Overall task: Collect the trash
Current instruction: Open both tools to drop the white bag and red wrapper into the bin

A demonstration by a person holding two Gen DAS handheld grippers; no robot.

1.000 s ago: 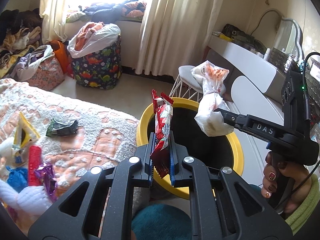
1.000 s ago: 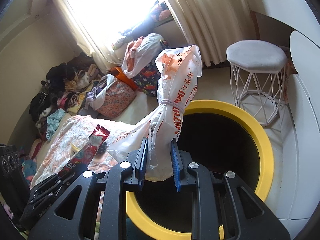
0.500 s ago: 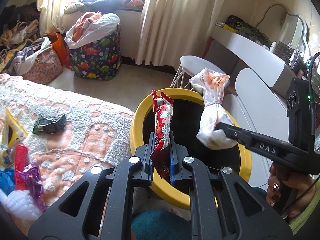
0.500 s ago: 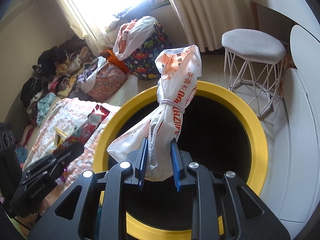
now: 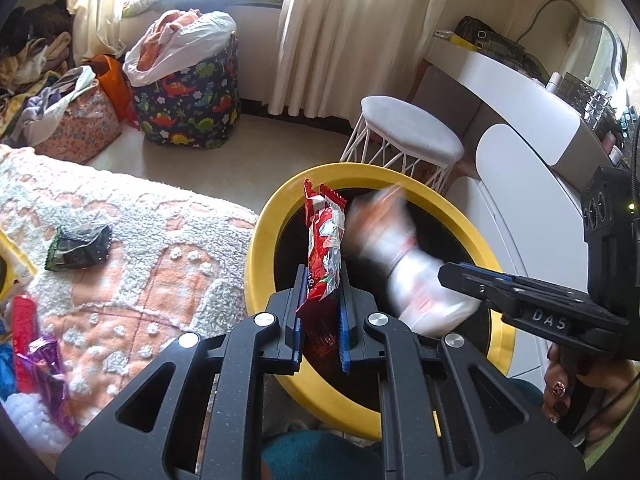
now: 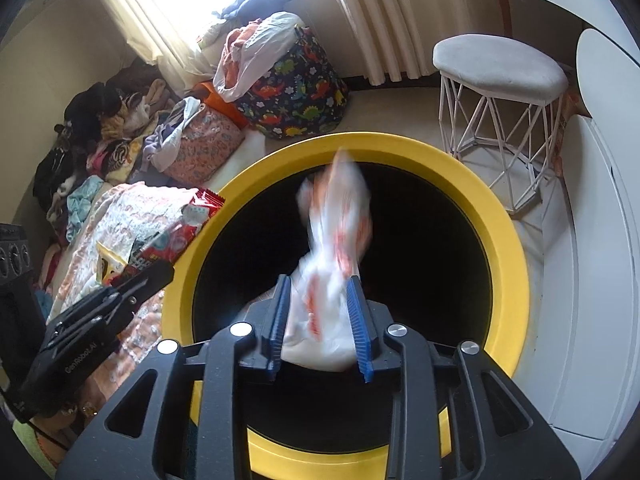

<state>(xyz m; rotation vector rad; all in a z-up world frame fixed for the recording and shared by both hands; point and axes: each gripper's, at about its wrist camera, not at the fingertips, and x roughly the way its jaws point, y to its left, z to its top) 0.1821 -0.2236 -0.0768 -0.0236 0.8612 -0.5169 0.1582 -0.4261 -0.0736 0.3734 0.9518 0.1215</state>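
Bedroom clutter fills the upper left; wrappers wait on the fuzzy pink-and-white bedspread (image 5: 120, 240), so plenty remains. Centre frame, the left gripper (image 5: 320, 312) pinches a red snack wrapper (image 5: 324, 248) over the black bin with the yellow rim (image 5: 260, 248). Right of it, the right gripper (image 6: 320, 328), angled down, has just been spreading; a knotted white plastic bag (image 6: 332, 248) blurs, slipping binward between the jaws.

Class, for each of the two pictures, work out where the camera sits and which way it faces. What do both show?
Left wrist: on the left hand-held gripper, looking down past its red wrapper into the yellow bin; right hand-held gripper and a hand show.
Right wrist: on the right hand-held gripper, looking into the bin; blurred white bag between its opening jaws; left hand-held gripper at left.
Shared: bin, bag, wrapper, stool, bed.
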